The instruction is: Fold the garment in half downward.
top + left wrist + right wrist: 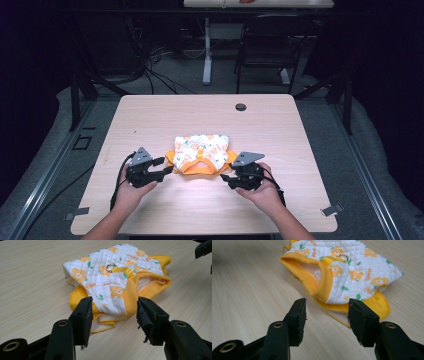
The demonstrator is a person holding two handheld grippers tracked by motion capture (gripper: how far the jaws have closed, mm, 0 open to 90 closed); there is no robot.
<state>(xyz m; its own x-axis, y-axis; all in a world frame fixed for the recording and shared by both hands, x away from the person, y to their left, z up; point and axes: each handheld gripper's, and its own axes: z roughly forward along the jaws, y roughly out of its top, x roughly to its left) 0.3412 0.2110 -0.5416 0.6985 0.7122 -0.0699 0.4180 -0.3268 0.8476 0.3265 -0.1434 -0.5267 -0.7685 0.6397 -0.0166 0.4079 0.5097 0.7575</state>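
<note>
Small quilted garment [201, 154], white with orange flowers and yellow trim, lying folded on the light wooden table [150, 115], a little below the centre of the high view. Yellow strap with a metal ring [109, 267] across its top, seen in the left gripper view in the upper middle of the frame.

Left gripper [161, 168] at the lower left of the garment in the high view, held in a hand [131, 192] coming up from the bottom edge. Fingers [83, 317] spread wide, nothing between them, tips just short of the garment's yellow hem, not touching it.

Right gripper [226, 176] at the lower right of the garment in the high view, held in the other hand [265, 195]. Fingers [363, 321] likewise wide apart and empty, the garment's yellow-edged opening lying just beyond them in the upper middle of the right gripper view, apart from the tips.

Round dark grommet [241, 107] in the table near its far edge, upper centre of the high view. Black chair [272, 42] and a second table [257, 4] beyond, at the top of the frame.
</note>
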